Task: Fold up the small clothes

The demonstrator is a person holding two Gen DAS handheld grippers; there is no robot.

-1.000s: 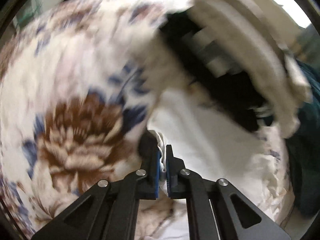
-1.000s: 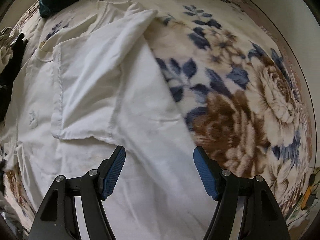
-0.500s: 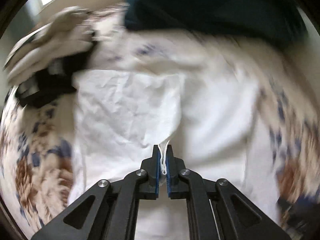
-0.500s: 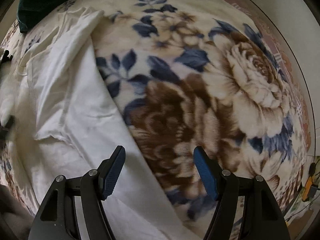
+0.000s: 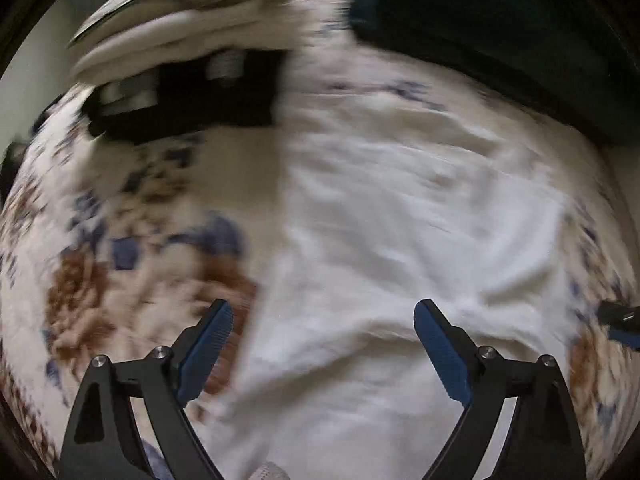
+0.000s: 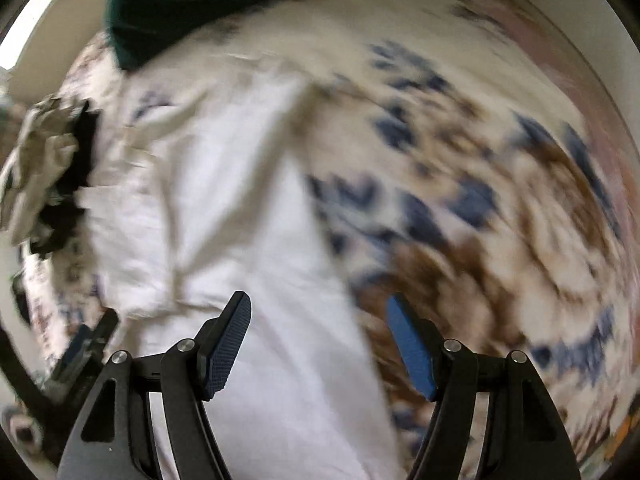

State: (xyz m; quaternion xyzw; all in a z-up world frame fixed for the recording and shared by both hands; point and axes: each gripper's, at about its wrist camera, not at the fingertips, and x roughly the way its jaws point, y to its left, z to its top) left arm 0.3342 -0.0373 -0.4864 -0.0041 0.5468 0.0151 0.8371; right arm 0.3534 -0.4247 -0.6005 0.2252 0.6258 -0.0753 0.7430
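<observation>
Opening left tongs [image 5: 323, 354], white garment [image 5: 400, 240] hem released, previously pinched

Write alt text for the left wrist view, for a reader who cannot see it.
A blurred fisheye view looks down on a white cotton garment lying on a floral fleece blanket. The left tool hovers above it, jaws opening with nothing gripped. A dark green cushion and a black-and-cream clothes pile lie behind.

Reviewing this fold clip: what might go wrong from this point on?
The left gripper is opening with nothing pinched, so the white garment may lie creased rather than flat. The black and beige clothes pile lies close to the garment's edge and could snag the next grab.
</observation>
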